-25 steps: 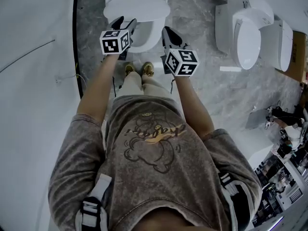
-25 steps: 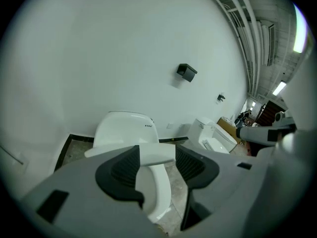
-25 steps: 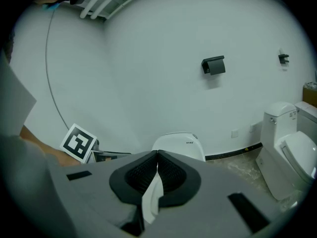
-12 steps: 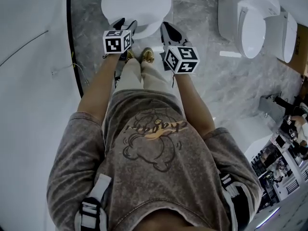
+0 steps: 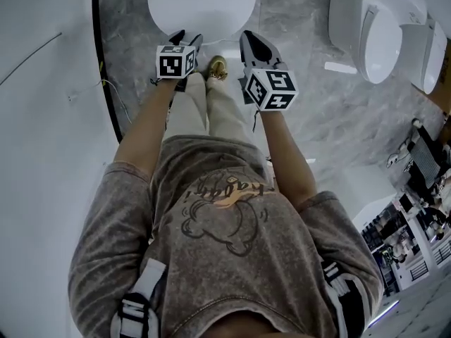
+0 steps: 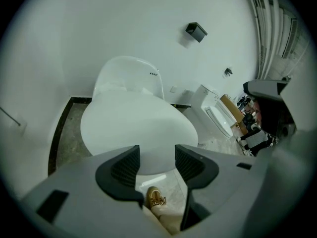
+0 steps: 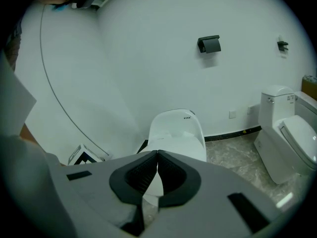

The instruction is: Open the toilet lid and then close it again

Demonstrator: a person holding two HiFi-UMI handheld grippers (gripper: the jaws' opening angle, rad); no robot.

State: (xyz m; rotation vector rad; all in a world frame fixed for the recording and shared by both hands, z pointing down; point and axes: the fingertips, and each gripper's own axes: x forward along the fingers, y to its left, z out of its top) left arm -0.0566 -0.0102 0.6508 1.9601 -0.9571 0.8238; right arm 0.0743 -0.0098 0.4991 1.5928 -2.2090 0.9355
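Note:
The white toilet (image 5: 201, 2) stands in front of me with its lid (image 6: 133, 128) down. My left gripper (image 5: 184, 37) hangs just above the lid's front edge. It is open, its jaws (image 6: 157, 157) have just narrowed a little, and nothing is between them. My right gripper (image 5: 252, 44) sits beside it to the right, off the front of the bowl and apart from it. Its jaws are shut on nothing (image 7: 157, 155). In the right gripper view the toilet (image 7: 177, 133) rises beyond the jaws against the white wall.
A second toilet (image 5: 380, 34) stands to the right on the grey marble floor. My shoes (image 5: 217, 65) are close under the bowl's front. A black fitting (image 7: 210, 43) hangs on the wall above the toilet. A dark strip (image 5: 95, 62) edges the floor at the left.
Both grippers have sunk toward the front of the toilet, the left one further. The lid has stayed down.

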